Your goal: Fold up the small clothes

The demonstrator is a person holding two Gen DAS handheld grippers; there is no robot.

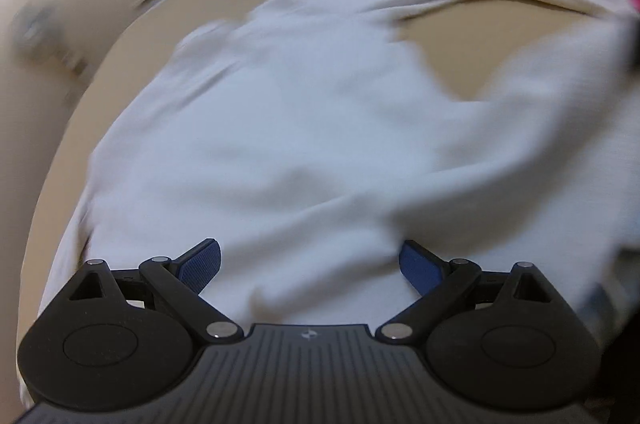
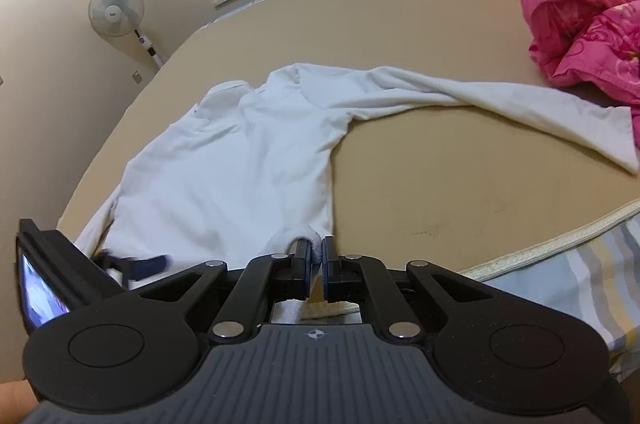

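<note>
The white long-sleeved cotton shirt [image 2: 224, 160] lies spread on the tan bed [image 2: 440, 184], stretching away ahead of both tools, one sleeve [image 2: 500, 104] flung out to the right toward the pink quilt [image 2: 580, 24]. The right hand-held gripper [image 2: 316, 260] is pinched tight on the hem's near corner. To its left, the left hand-held gripper [image 1: 310, 264] hangs wide apart over the hem, gripping nothing. Looks like the opening grab; next, the left must clamp its own corner before any fold.

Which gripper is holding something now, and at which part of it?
The right gripper pinches the white shirt at its near hem corner. The left gripper is open above the shirt and holds nothing.
</note>
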